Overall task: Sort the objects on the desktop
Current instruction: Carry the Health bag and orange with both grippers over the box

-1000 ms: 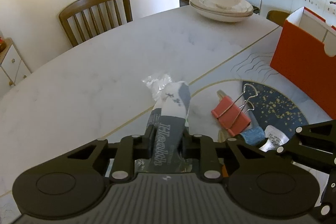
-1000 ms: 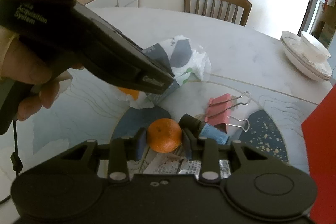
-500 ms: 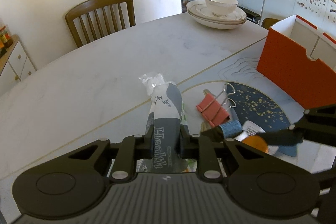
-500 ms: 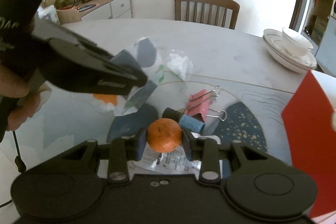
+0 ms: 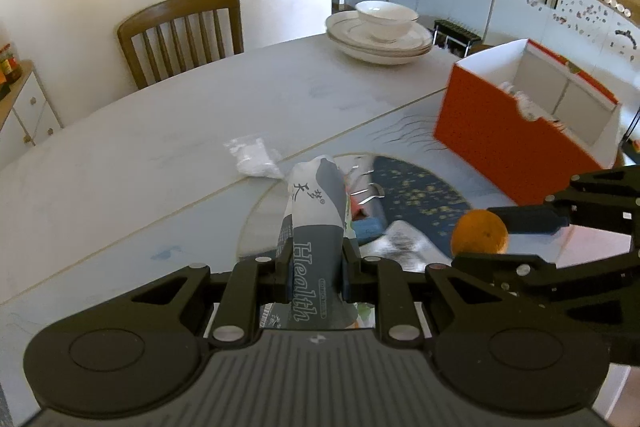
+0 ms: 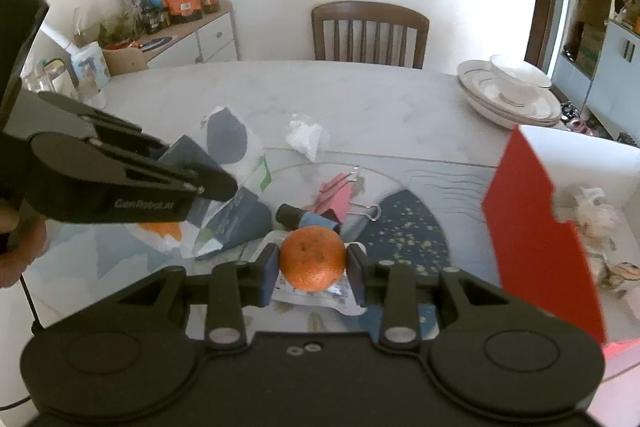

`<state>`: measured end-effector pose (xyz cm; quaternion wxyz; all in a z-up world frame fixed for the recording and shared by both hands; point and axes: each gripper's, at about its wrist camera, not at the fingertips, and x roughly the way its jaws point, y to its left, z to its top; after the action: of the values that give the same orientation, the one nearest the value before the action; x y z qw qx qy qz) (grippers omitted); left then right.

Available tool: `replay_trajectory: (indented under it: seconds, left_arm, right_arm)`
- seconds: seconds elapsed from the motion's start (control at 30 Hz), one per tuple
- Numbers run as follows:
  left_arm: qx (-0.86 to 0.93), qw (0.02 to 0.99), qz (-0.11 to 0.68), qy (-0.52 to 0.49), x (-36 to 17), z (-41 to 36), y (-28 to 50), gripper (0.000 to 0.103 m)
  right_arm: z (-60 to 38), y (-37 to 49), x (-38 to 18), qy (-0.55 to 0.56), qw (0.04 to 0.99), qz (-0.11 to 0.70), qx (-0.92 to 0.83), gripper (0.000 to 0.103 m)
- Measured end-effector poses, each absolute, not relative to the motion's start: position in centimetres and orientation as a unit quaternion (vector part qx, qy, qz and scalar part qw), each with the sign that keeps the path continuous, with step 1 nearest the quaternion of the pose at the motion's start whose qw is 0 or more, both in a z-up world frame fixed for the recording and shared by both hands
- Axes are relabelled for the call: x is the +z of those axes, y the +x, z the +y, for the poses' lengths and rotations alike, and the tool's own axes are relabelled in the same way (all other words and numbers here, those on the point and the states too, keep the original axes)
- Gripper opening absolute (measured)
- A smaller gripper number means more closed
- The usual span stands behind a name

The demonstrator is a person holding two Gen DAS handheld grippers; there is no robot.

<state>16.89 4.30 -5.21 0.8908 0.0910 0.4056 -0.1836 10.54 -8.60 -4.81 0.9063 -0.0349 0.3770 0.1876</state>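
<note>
Above the table (image 6: pixel 380 107), right claw (image 6: pixel 313 267) clamps orange (image 6: pixel 312 257).

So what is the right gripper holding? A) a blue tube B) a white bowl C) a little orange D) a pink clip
C: the right gripper has its two pads pressed on either side of the little orange, lifted above the table.

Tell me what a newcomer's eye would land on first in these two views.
First, the bright orange, clamped in the right gripper above the table's patterned mat. Next, the grey-and-white "Health" packet pinched in the left gripper, held up beside it. Then the orange-red box to the right, open-topped with white compartments, and the stacked white plates with a bowl at the table's far edge.
</note>
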Motion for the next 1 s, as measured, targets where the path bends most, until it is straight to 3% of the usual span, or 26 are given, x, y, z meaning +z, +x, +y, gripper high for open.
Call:
replay_trajectory:
  seconds: [1.0]
  left_arm:
    - [-0.266, 0.885, 0.368, 0.101, 0.2, -12.4, 14.1, 0.019]
  right_arm:
    - [-27.6, 10.3, -0.7, 0.002, 0.931, 0.341, 0.131, 0.035]
